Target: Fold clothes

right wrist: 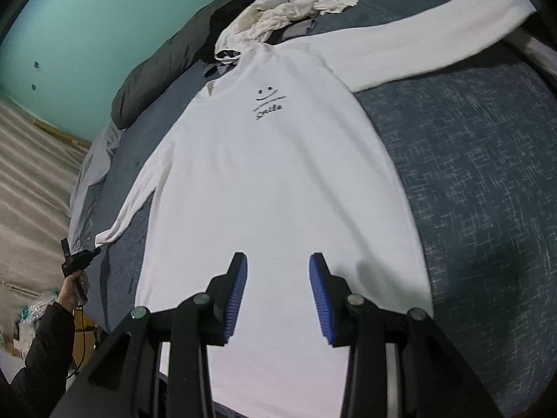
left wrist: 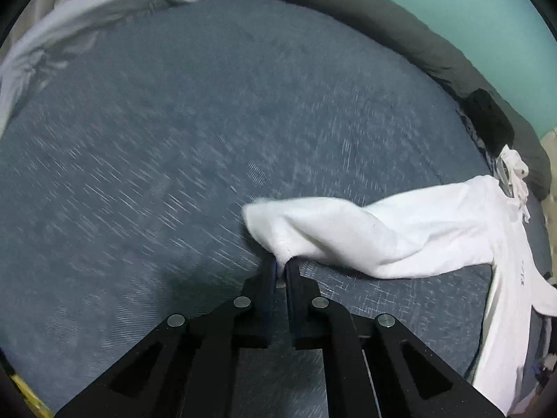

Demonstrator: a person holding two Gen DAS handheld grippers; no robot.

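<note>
A white long-sleeved shirt [right wrist: 278, 174] with a small smile print lies face up on the blue bed cover [right wrist: 470, 174]. In the left wrist view my left gripper [left wrist: 281, 263] is shut on the cuff of one white sleeve [left wrist: 365, 233], which is lifted and twisted above the cover [left wrist: 174, 139]. In the right wrist view that sleeve [right wrist: 417, 35] stretches out to the upper right. The other sleeve [right wrist: 139, 191] lies along the shirt's left side. My right gripper [right wrist: 278, 261] hangs open over the shirt's lower body, with nothing between its blue pads [right wrist: 236, 289].
A dark grey blanket [right wrist: 167, 59] runs along the bed's far edge by the teal wall. Crumpled pale clothes [right wrist: 296, 10] lie beyond the shirt's collar. A light grey sheet [left wrist: 69, 17] is bunched at the far left. A person's hand [right wrist: 75, 285] holds a black device at the bedside.
</note>
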